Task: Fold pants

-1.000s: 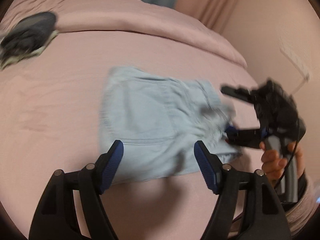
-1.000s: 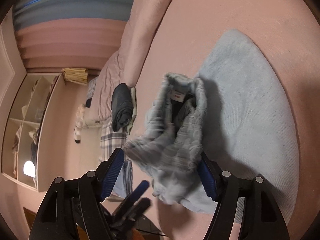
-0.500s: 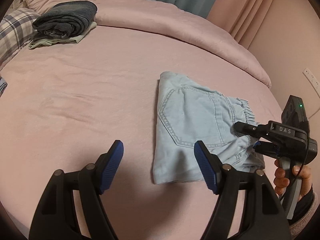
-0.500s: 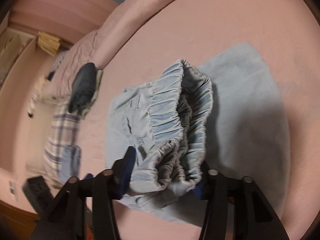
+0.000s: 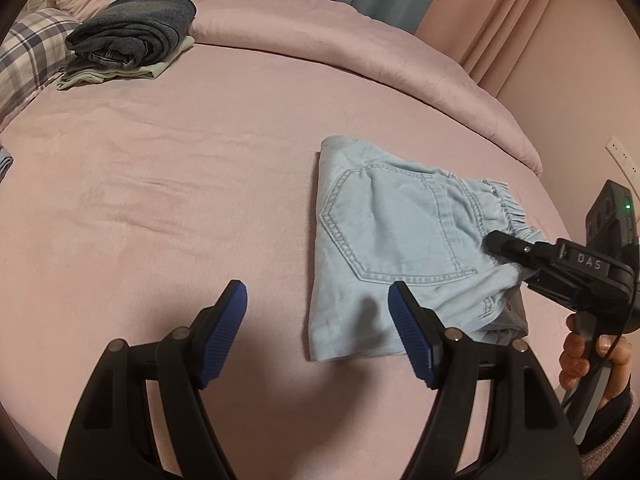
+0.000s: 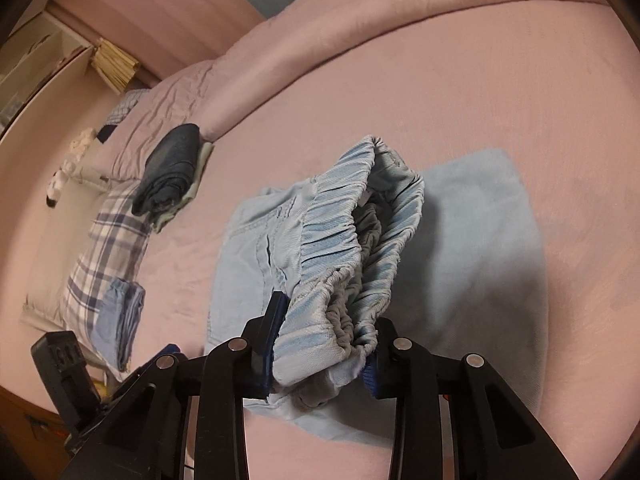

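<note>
Your right gripper (image 6: 326, 344) is closing on the bunched elastic waistband of the light blue pants (image 5: 384, 236), lifting it off the bed (image 5: 200, 168). Your left gripper (image 5: 316, 320) is hovering wide open, empty, beside the pants' folded end. The pants are lying near the bed's right edge, long axis running crosswise, waistband pointing toward that edge.

A pink bedsheet (image 5: 200, 168) is spread across the bed, with a rolled pink duvet (image 5: 360, 52) laid along its far edge. At the far left, a folded dark garment (image 5: 132, 36) is stacked on a pale green one (image 5: 160, 70), beside a plaid pillow (image 5: 24, 56). Pink and blue curtains (image 5: 500, 8) are hung behind, and a shelf unit (image 6: 36, 60) is seen at the far left in the right wrist view.
</note>
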The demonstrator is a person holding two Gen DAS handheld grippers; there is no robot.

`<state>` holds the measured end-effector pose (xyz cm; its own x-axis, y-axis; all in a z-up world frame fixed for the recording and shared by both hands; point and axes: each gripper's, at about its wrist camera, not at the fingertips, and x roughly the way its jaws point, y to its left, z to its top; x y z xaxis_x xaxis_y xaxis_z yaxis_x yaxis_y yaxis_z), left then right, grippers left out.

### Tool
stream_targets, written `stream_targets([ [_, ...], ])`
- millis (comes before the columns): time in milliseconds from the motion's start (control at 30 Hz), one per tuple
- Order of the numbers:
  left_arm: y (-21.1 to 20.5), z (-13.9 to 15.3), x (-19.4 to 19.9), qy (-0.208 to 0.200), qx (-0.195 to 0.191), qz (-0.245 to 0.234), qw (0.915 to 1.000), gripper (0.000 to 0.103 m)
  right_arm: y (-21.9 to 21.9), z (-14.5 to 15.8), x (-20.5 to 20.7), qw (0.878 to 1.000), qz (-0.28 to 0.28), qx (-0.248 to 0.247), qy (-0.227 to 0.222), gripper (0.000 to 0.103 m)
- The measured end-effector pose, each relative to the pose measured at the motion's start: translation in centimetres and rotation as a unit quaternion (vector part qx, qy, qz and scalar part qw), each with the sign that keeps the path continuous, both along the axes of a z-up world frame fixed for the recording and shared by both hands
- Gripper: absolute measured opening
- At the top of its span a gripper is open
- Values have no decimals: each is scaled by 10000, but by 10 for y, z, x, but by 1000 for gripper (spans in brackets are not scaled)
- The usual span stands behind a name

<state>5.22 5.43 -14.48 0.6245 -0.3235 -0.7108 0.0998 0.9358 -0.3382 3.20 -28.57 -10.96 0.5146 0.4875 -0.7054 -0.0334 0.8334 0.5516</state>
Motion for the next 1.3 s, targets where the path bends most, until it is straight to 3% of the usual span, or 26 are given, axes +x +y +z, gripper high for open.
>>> stream_targets([
  [767, -8, -3, 5, 96, 129, -115, 9998, 73, -21, 30, -24, 9981, -352, -40, -511, 34],
  [967, -14, -7, 11, 177, 222, -167, 9995, 73, -41, 11, -31, 9979, -600, -102, -240, 34],
  [1133, -23, -8, 16, 201, 329, -215, 9990, 73, -47, -23, -23, 9982, -538, 26, 250, 34],
  [1300, -28, -6, 18, 197, 455, -260, 9984, 73, -49, -18, -20, 9982, -519, 298, 92, 34],
])
